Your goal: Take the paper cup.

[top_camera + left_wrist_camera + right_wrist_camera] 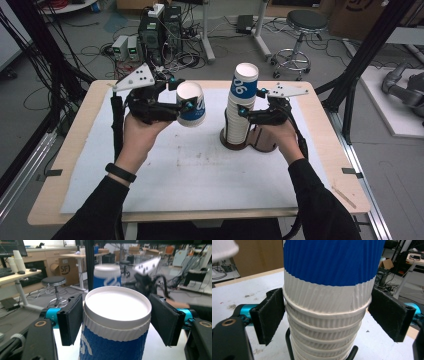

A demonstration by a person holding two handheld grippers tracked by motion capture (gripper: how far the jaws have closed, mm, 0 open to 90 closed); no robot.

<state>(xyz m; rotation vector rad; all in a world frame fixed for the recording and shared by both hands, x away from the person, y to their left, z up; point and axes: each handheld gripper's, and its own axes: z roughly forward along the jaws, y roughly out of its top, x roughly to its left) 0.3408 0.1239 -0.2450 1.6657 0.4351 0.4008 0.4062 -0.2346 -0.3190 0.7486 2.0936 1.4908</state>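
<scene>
A: Nearest the camera, the sleeves and two hands, coming in over the near edge of the table [75,165]. Left gripper [186,104]?

B: Pinching a cup [191,104], pads on both sides just under the rim. Left gripper view shows it close: cup [116,322] between the jaws, white rim up top, blue band below.

A: Cup axis?

B: Upright, a bit tilted. Mouth points up, base down. Long axis near vertical.

A: Where is it?

B: In the air over the white sheet [190,170], toward the far edge, left of center. Not touching the sheet.

A: Right gripper [247,114]?

B: Jaws stand either side of the stack [241,107] at mid height. In the right gripper view the left pad touches the stack [327,305]; the right pad looks just off the wall. Can't tell if it really grips.

A: Stack axis?

B: Vertical, cups nested mouth up, top cup with a blue band. It sits in a dark brown holder [262,140] on the sheet, right of center, nearer the far edge.

A: Cup versus stack?

B: Apart, cup to the left of the stack, its rim lower than the stack top. Left gripper view has the stack [107,275] behind the cup, blurred.

A: Anything else?

B: Black band on the left wrist [120,172].
</scene>
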